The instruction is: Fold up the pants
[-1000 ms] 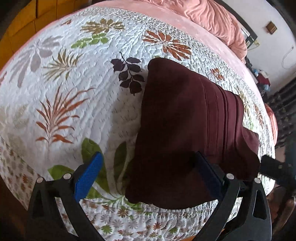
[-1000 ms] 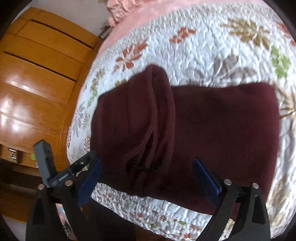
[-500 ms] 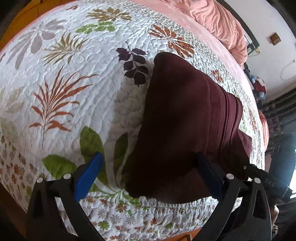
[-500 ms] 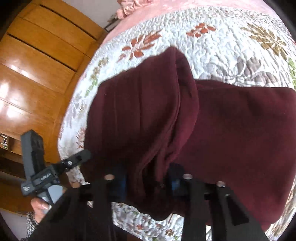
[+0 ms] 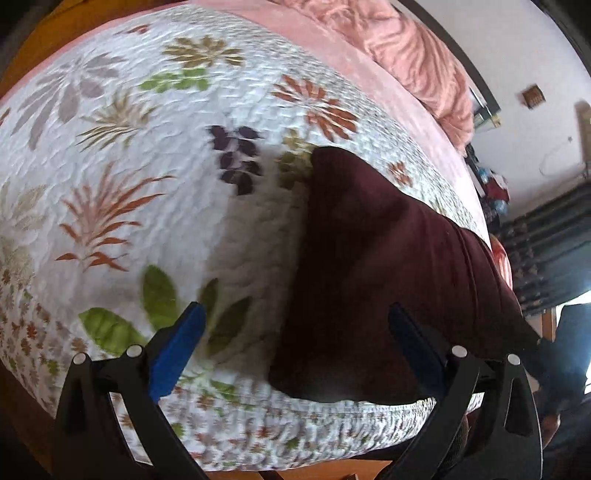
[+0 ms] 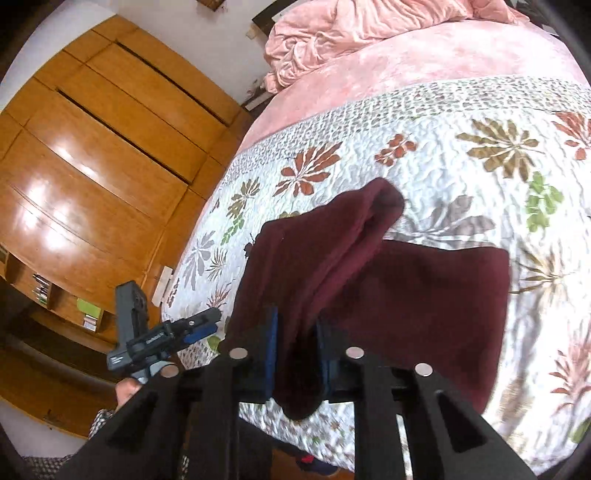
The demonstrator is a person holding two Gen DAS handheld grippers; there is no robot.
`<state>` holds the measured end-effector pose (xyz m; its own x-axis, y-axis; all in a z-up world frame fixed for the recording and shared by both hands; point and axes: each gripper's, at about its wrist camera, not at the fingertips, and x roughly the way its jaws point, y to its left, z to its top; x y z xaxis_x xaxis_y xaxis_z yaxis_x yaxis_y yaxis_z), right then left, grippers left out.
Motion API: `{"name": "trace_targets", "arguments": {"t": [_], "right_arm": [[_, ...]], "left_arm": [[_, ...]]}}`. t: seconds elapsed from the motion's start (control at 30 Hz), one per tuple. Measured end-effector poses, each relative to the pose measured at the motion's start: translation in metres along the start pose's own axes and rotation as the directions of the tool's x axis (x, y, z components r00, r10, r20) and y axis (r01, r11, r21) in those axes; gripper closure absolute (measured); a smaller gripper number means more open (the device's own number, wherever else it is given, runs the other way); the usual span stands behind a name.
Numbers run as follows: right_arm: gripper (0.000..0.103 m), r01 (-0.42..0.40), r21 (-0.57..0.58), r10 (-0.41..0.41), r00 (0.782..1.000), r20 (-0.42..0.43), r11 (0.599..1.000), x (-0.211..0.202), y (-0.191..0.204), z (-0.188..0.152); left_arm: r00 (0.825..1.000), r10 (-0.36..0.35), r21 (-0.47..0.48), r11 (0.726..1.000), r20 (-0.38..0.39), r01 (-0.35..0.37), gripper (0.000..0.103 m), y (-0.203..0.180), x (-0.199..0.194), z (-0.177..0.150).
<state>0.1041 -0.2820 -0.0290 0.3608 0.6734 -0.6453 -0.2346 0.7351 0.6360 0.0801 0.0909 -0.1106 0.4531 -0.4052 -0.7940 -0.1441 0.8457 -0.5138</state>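
Dark maroon pants [image 5: 388, 266] lie partly folded on a floral quilt at the bed's near edge. In the right wrist view my right gripper [image 6: 295, 354] is shut on the folded waist end of the pants [image 6: 321, 266] and lifts it off the quilt; the rest [image 6: 436, 299] lies flat to the right. My left gripper [image 5: 295, 339] is open and empty, its blue pads apart, at the pants' near left corner. It also shows in the right wrist view [image 6: 192, 330] at the left, off the bed's edge.
The white floral quilt [image 5: 147, 166] covers the bed, with a pink sheet [image 6: 424, 66] and a bunched pink blanket [image 6: 351, 22] at the far end. A wooden wardrobe [image 6: 92, 166] stands beside the bed. The bed's edge is just below both grippers.
My right gripper has closed on the pants' folded end and raised it. My left gripper has stayed open and drawn back a little to the left.
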Motion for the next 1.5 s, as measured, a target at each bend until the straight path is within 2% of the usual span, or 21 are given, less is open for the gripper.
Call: {"name": "trace_targets", "arguments": {"t": [0.03, 0.1, 0.2, 0.27, 0.37, 0.43, 0.57, 0.6, 0.63, 0.73, 0.8, 0.87, 0.9, 0.97, 1.03, 1.1, 1.27, 1.5], "right_arm": [[0.089, 0.005, 0.005, -0.005, 1.0, 0.0, 1.0, -0.004, -0.003, 0.001], [0.103, 0.05, -0.012, -0.05, 0.998, 0.033, 0.999, -0.018, -0.009, -0.002], [0.103, 0.05, 0.028, -0.052, 0.995, 0.088, 0.998, -0.048, -0.023, 0.001], [0.103, 0.064, 0.04, -0.067, 0.995, 0.074, 0.997, -0.055, -0.034, 0.001], [0.082, 0.09, 0.045, -0.091, 0.996, 0.009, 0.995, -0.04, -0.044, -0.007], [0.059, 0.079, 0.045, -0.078, 0.996, -0.04, 0.996, -0.017, -0.049, -0.015], [0.044, 0.082, 0.074, -0.071, 0.987, -0.147, 0.994, 0.039, -0.061, -0.028], [0.028, 0.089, 0.087, -0.074, 0.984, -0.164, 0.992, 0.048, -0.063, -0.03], [0.019, 0.087, 0.109, -0.067, 0.983, -0.171, 0.99, 0.057, -0.067, -0.03], [0.014, 0.042, 0.186, -0.008, 0.983, -0.182, 0.982, 0.075, -0.078, -0.033], [0.013, 0.009, 0.191, 0.025, 0.984, -0.175, 0.981, 0.082, -0.076, -0.031], [0.013, -0.075, 0.218, 0.115, 0.977, -0.18, 0.973, 0.091, -0.071, -0.028], [0.013, -0.082, 0.222, 0.125, 0.975, -0.186, 0.972, 0.096, -0.068, -0.026], [0.027, -0.062, 0.21, 0.108, 0.972, -0.211, 0.976, 0.109, -0.063, -0.024], [0.066, -0.038, 0.201, 0.083, 0.972, -0.218, 0.979, 0.115, -0.061, -0.025], [0.075, -0.044, 0.193, 0.084, 0.975, -0.207, 0.98, 0.112, -0.061, -0.025], [0.08, -0.087, 0.12, 0.104, 0.985, -0.14, 0.989, 0.073, -0.047, -0.027], [0.081, -0.058, 0.068, 0.061, 0.997, -0.041, 0.996, 0.006, -0.044, -0.021]], "left_arm": [[1.0, 0.0, 0.017, 1.0, -0.003, 0.0, 0.004, -0.007, 0.002, -0.002], [1.0, 0.001, 0.061, 0.998, -0.01, 0.0, 0.004, -0.023, 0.008, -0.004], [0.999, 0.026, 0.123, 0.992, -0.029, -0.022, 0.004, -0.041, 0.021, -0.011], [0.998, 0.054, 0.155, 0.987, -0.033, -0.049, 0.004, -0.049, 0.029, -0.014], [0.996, 0.085, 0.176, 0.981, -0.007, -0.082, 0.004, -0.053, 0.033, -0.016], [0.997, 0.077, 0.163, 0.984, -0.006, -0.075, 0.004, -0.05, 0.032, -0.015], [0.995, 0.095, 0.143, 0.985, -0.001, -0.094, 0.004, -0.038, 0.024, -0.011], [0.995, 0.101, 0.14, 0.985, 0.005, -0.101, 0.004, -0.034, 0.02, -0.01], [0.994, 0.105, 0.135, 0.985, 0.01, -0.106, 0.004, -0.03, 0.017, -0.009], [0.993, 0.117, 0.111, 0.987, 0.017, -0.118, 0.004, -0.019, 0.011, -0.005], [0.992, 0.123, 0.095, 0.988, 0.014, -0.123, 0.004, -0.014, 0.01, -0.003], [0.993, 0.119, 0.081, 0.989, 0.01, -0.12, 0.004, -0.011, 0.01, -0.003], [0.993, 0.116, 0.078, 0.99, 0.007, -0.116, 0.004, -0.011, 0.01, -0.003], [0.994, 0.113, 0.086, 0.99, 0.002, -0.113, 0.004, -0.014, 0.012, -0.005], [0.994, 0.114, 0.107, 0.988, -0.004, -0.113, 0.004, -0.019, 0.014, -0.007], [0.993, 0.12, 0.128, 0.985, -0.007, -0.119, 0.004, -0.022, 0.016, -0.009], [0.991, 0.133, 0.126, 0.983, -0.013, -0.13, 0.004, -0.022, 0.02, -0.008], [0.995, 0.095, 0.123, 0.988, -0.004, -0.094, 0.004, -0.032, 0.019, -0.006]]}}
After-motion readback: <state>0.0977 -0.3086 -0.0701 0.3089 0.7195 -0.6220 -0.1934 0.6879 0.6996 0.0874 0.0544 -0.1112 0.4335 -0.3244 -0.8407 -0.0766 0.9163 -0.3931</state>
